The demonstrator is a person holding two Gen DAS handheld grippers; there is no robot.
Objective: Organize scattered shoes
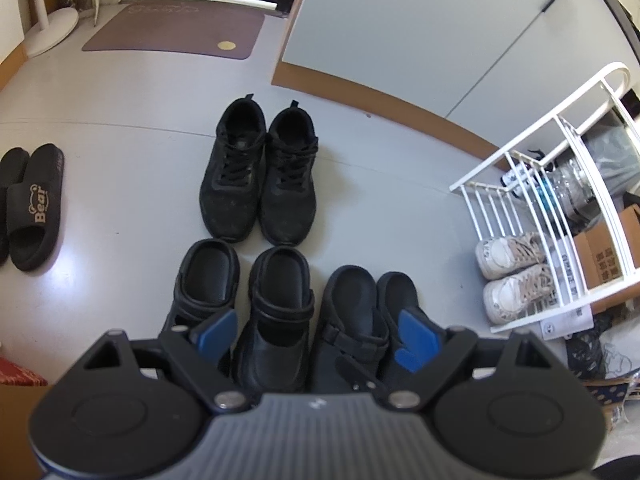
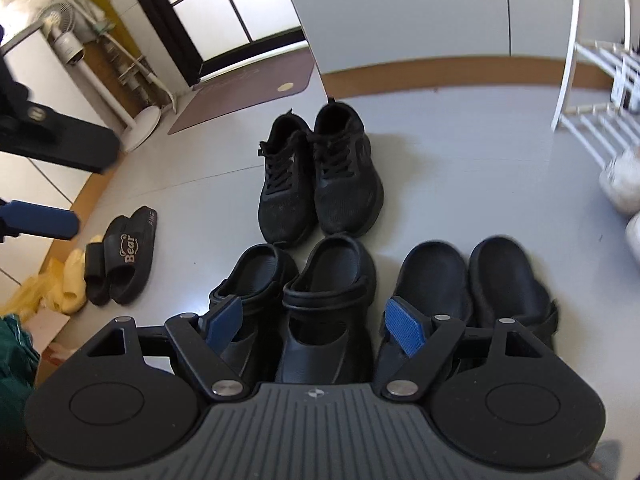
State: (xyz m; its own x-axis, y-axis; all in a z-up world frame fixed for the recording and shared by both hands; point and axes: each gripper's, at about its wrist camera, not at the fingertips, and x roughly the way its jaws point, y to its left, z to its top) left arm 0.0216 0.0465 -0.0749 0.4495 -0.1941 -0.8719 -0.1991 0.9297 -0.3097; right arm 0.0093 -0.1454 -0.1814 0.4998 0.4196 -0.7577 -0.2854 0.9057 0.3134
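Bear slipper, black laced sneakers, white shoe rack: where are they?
Bear slipper (image 1: 38, 204): left wrist view, on its printed strap.
Black laced sneakers (image 1: 236, 172): left wrist view, left shoe's laces.
White shoe rack (image 1: 576, 140): left wrist view, on a top bar.

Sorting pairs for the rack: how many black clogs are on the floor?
4: one pair side by side below the black sneakers, a second pair just right of it. None looks hidden.

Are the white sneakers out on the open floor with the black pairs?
No, the white sneakers sit on the bottom shelf of the white wire rack, off to the side of the black lace-up sneakers.
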